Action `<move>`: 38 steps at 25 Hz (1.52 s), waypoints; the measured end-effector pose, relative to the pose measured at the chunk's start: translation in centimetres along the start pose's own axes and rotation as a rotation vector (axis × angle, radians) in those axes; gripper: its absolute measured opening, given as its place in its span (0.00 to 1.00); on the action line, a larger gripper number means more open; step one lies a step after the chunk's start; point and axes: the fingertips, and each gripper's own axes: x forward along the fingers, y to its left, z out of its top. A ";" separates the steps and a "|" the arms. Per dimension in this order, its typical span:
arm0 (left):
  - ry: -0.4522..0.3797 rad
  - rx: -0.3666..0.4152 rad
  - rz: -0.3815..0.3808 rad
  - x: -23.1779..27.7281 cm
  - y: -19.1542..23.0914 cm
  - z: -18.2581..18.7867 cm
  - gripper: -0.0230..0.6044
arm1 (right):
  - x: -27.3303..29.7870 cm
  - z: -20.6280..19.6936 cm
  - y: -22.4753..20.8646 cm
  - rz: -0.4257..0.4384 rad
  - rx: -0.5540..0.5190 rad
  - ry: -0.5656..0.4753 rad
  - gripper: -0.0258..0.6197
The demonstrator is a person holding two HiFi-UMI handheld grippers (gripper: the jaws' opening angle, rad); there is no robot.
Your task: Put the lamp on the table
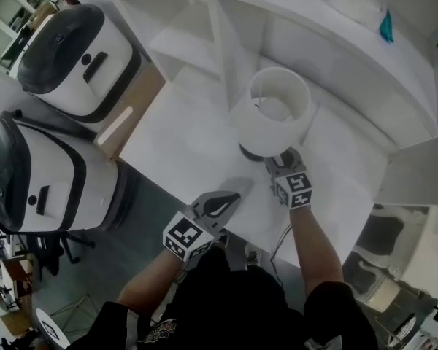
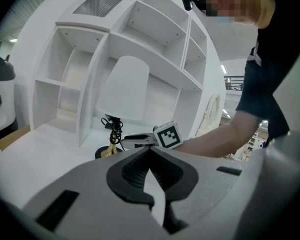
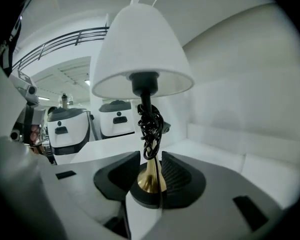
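Note:
A lamp with a white shade (image 1: 274, 115) stands upright on the white table (image 1: 197, 133), its dark round base (image 1: 254, 152) flat on the top. In the right gripper view its brass stem (image 3: 151, 176) and bundled black cord (image 3: 150, 124) rise under the shade (image 3: 140, 54). My right gripper (image 1: 277, 160) (image 3: 150, 156) is open, one jaw on either side of the stem, pads not pressing it. My left gripper (image 1: 233, 192) (image 2: 149, 151) is shut and empty near the table's front edge, left of the lamp (image 2: 124, 86).
A white shelf unit (image 1: 328, 42) curves along the back of the table, with a teal object (image 1: 386, 26) on top. Two white-and-grey machines (image 1: 77, 57) (image 1: 44, 173) stand on the floor to the left. A wooden panel (image 1: 128, 119) borders the table's left edge.

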 end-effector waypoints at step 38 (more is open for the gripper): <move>-0.147 -0.063 0.219 -11.0 -17.0 -3.5 0.04 | -25.2 3.2 17.7 0.242 0.100 -0.026 0.08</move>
